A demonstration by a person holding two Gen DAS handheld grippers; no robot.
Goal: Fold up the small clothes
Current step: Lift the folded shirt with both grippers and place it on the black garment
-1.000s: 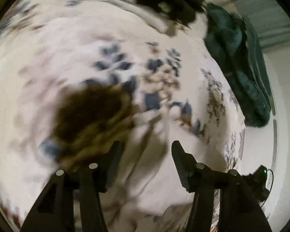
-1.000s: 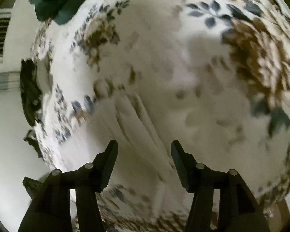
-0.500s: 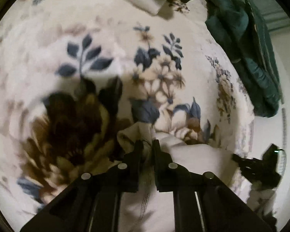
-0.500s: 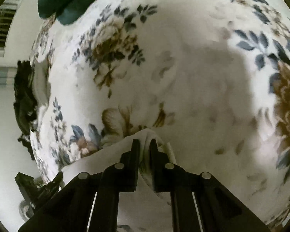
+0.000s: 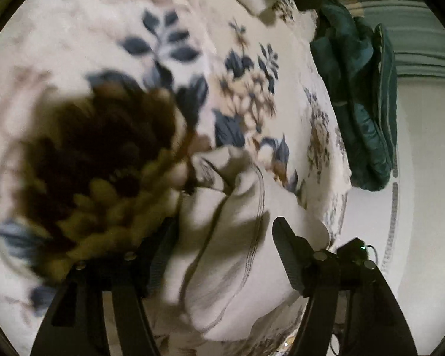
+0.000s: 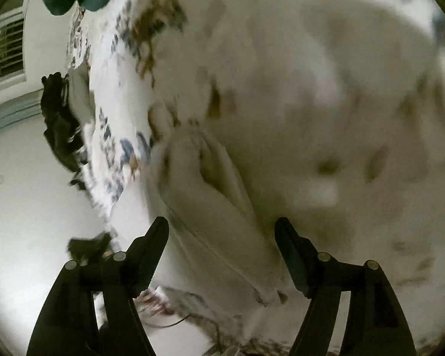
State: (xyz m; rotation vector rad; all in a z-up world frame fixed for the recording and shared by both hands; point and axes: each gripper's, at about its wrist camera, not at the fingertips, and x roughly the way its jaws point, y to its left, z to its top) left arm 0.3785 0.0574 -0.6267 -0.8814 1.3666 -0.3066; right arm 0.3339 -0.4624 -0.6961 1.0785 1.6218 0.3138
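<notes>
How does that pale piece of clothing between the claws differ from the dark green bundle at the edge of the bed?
The pale garment is off-white with stitched seams; the green bundle is dark teal and puffy. The garment lies in front of the open left gripper; the bundle sits far off at the blanket's edge. Both are soft fabric resting on the flowered blanket.

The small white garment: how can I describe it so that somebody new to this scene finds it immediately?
Start from the big floral blanket that covers the bed. Near its edge lies the small white garment, crumpled between the open fingers of the left hand-held gripper. It alone is plain off-white with stitched seams; the bundle farther back is dark teal.
</notes>
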